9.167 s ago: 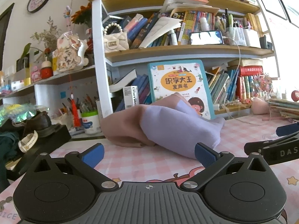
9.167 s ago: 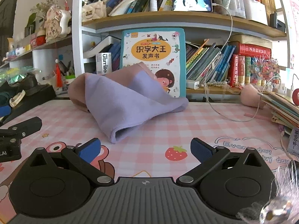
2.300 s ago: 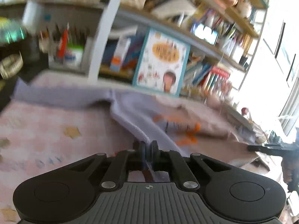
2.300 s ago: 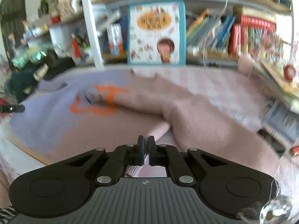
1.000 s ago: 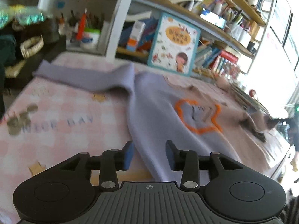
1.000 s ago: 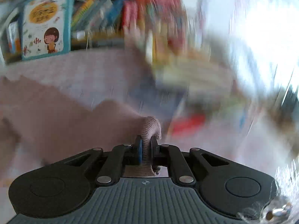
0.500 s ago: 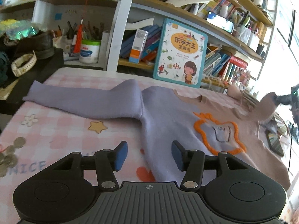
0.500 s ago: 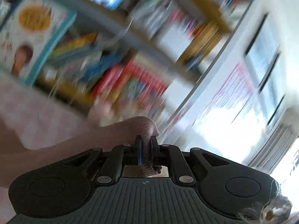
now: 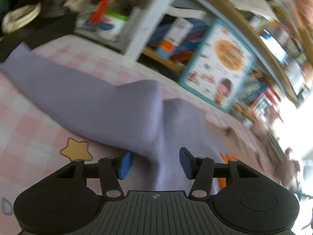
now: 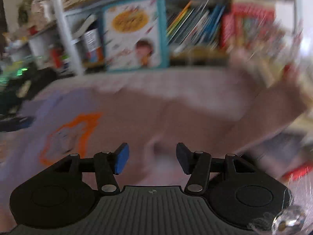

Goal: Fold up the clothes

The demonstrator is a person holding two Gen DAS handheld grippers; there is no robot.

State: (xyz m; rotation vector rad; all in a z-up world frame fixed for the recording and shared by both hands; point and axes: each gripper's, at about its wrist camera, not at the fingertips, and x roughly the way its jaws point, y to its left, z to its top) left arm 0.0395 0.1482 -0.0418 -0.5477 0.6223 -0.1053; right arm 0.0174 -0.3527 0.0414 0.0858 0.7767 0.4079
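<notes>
Left wrist view shows the sweater (image 9: 109, 105) spread flat and unfolded ahead of the left gripper (image 9: 154, 161), its jaws closing with nothing pinched, while the right gripper (image 10: 151, 159) is opening over the pink half, so folding remains to be done.

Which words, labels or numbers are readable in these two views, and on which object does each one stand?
"D": only this blue letter shows on the pink checked mat, cut by the picture's edge.
Children's book: orange title patch, characters too blurred to read.
White box: print too blurred.
Shelf book spines: too blurred.
</notes>
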